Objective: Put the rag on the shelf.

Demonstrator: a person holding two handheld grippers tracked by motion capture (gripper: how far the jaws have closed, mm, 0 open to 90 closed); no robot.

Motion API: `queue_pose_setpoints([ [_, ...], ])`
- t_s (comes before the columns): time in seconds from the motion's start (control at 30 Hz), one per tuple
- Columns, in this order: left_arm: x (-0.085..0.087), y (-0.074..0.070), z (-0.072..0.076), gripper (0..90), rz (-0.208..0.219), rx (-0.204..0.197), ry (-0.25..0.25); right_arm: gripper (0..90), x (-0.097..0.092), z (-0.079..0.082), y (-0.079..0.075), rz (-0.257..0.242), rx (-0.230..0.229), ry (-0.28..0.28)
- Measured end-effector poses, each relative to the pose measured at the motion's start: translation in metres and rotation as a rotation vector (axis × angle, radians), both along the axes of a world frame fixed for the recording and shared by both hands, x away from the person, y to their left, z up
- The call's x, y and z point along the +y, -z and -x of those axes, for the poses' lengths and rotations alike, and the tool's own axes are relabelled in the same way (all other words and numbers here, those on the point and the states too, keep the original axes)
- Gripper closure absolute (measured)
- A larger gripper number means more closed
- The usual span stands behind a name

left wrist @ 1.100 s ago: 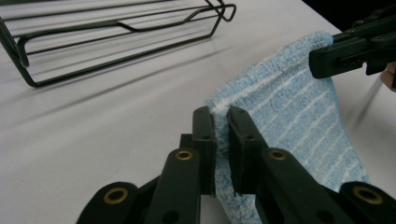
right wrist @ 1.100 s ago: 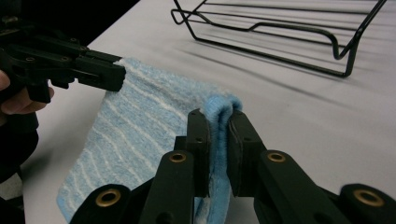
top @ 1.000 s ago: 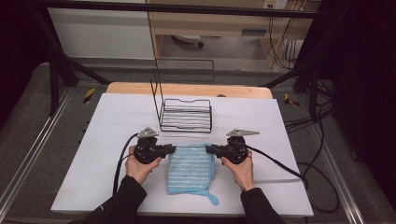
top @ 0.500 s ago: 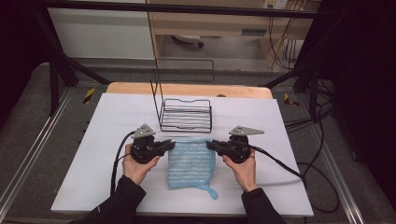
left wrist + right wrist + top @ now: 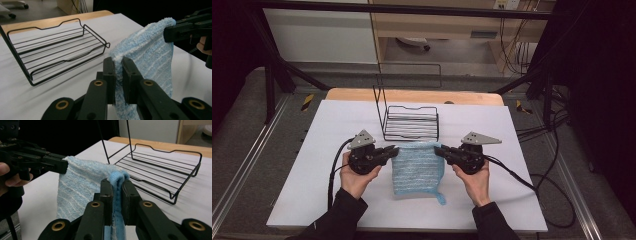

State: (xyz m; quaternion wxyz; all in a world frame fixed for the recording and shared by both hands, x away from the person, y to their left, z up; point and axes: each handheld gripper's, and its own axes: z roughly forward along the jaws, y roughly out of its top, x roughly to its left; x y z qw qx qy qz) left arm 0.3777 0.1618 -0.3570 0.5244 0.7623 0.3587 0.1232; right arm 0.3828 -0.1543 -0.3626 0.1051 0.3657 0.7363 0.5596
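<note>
We see a blue cloth [image 5: 418, 167]: soft terry, fuzzy nap w/ paler stripes, matt. Wire basket [image 5: 410, 123]: thin black metal rod, smooth, slight sheen. Table [image 5: 312, 200]: white top, smooth & matt, w/ a pale wood edge at the back. Gripper jaws look like hard black plastic, matt, w/ brass-coloured rivets.

White-covered table [image 5: 312, 150] carries a black wire rack [image 5: 411, 124] toward its far edge; bare wooden strip [image 5: 362, 95] shows just behind the rack
</note>
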Motion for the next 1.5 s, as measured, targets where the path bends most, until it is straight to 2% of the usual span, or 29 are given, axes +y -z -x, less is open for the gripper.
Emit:
queue_pose_setpoints([
  [0.4,-0.001,-0.02,0.001,82.0,0.023,-0.069,-0.002,81.5,-0.001,0.007,-0.02,-0.016,-0.075,0.015],
  [0.6,0.0,-0.03,-0.001,82.1,0.041,-0.114,-0.018,81.5,0.002,0.009,-0.032,-0.017,-0.134,0.034],
  [0.77,0.002,-0.043,-0.005,82.1,0.066,-0.166,-0.032,81.5,0.005,0.008,-0.044,-0.028,-0.183,0.058],
  [1.03,0.004,-0.058,-0.012,82.1,0.099,-0.214,-0.058,81.5,0.013,0.004,-0.061,-0.038,-0.26,0.097],
  [1.5,0.008,-0.082,-0.025,82.2,0.163,-0.288,-0.106,81.6,0.025,-0.006,-0.088,-0.068,-0.357,0.147],
])
